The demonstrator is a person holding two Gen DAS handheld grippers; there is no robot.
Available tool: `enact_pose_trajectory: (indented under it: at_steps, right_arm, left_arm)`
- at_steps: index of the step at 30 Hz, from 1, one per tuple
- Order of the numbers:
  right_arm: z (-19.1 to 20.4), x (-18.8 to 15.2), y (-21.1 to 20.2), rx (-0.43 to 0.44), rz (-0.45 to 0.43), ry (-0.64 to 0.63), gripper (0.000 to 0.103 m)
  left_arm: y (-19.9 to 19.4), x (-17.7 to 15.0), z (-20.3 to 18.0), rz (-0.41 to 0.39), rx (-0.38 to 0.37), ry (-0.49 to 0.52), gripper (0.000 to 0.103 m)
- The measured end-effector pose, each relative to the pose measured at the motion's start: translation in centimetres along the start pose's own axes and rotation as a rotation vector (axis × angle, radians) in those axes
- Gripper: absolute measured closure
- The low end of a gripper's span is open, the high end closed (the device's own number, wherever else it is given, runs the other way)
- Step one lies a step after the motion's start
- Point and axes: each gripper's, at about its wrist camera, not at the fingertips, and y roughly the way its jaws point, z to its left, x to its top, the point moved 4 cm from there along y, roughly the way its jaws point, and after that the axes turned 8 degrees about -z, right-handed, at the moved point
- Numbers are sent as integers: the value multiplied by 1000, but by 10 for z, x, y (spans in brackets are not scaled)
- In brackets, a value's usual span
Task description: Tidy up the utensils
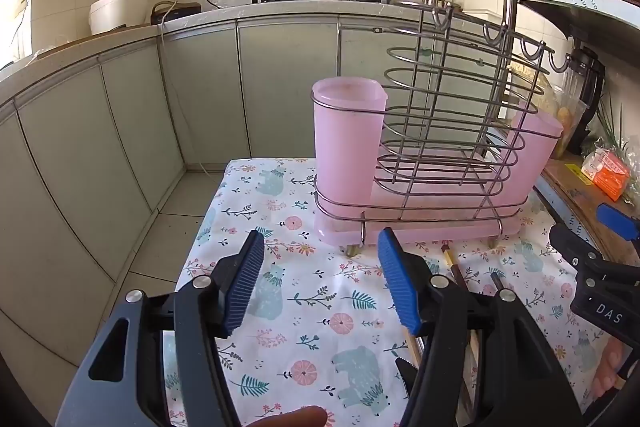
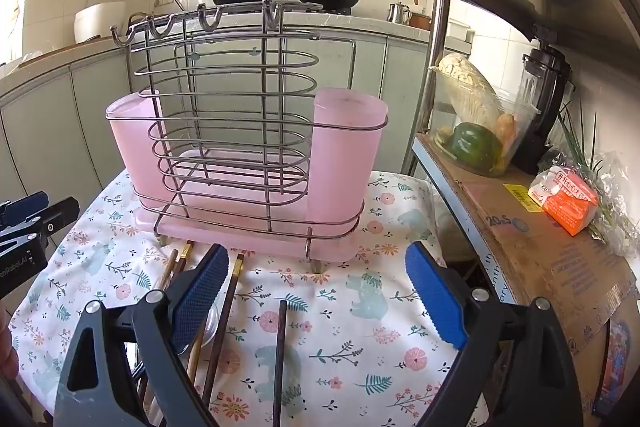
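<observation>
Chopsticks (image 2: 230, 301) run under the right gripper's left finger and off the bottom edge, so their count is unclear. In the left wrist view, a dark serrated tip (image 1: 405, 371) shows beside the finger, the rest hidden.

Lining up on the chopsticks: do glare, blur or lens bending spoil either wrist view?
Left wrist: window glare at the far left edge, cabinet lines bow heavily, the rack stays sharp, and the left gripper hides most utensils. Right wrist: even daylight, the chopsticks are crisp between the open right gripper fingers, and the shelf post curves at the edge.
</observation>
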Motion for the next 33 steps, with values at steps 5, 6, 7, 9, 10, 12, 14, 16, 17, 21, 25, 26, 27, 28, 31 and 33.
enact_pose_trajectory:
  at_steps: [5,6,7,9,10,12,14,16,17,21,25,26,27,28,31,33]
  right_arm:
    - [0,0,0,0,-1,0,14]
    - [0,0,0,0,-1,0,14]
    - [0,0,0,0,-1,-1,14]
    - [0,0,0,-1,-2,-1,14]
    - [0,0,0,0,-1,-1,14]
    - [0,0,0,0,-1,0,14]
    - [0,0,0,0,-1,-1,14]
    - [0,0,1,-1,-1,-1,14]
    - [0,0,1,0,0,-1,14]
    - [0,0,1,0,0,-2,14]
    - [0,0,1,-1,1,-2,14]
    - [0,0,1,-1,1,-1,14]
    - [0,0,2,-1,2,-2,14]
    - [0,0,2,-2,2,-2,14]
    - [-1,-2,0,-2,2,-1,14]
    - [-1,-1,1,-2,2,-2,14]
  left_arm:
    - [2,0,0,3,-3,2,43]
    - [2,0,0,3,-3,2,43]
    - [2,0,0,3,-2,2,43]
    - [2,0,0,3,-2,2,43]
    - [2,0,0,3,-2,2,43]
    - [2,0,0,3,-2,2,43]
    - [-1,-3,-2,4,-1,2,43]
    - [-2,-3,-3,4,-1,2,43]
    - [-1,-3,-2,5,-2,3,43]
    - [0,-5,-4,5,-2,3,43]
    - [0,-6,-4,6,-2,4,43]
    - [0,-6,-5,6,-2,4,43]
    - [0,-8,-6,7,-2,3,43]
    - [1,-8,-6,8,-2,3,43]
    - [7,-10,-7,9,-4,2,43]
    - [8,-10,-7,10,-4,2,43]
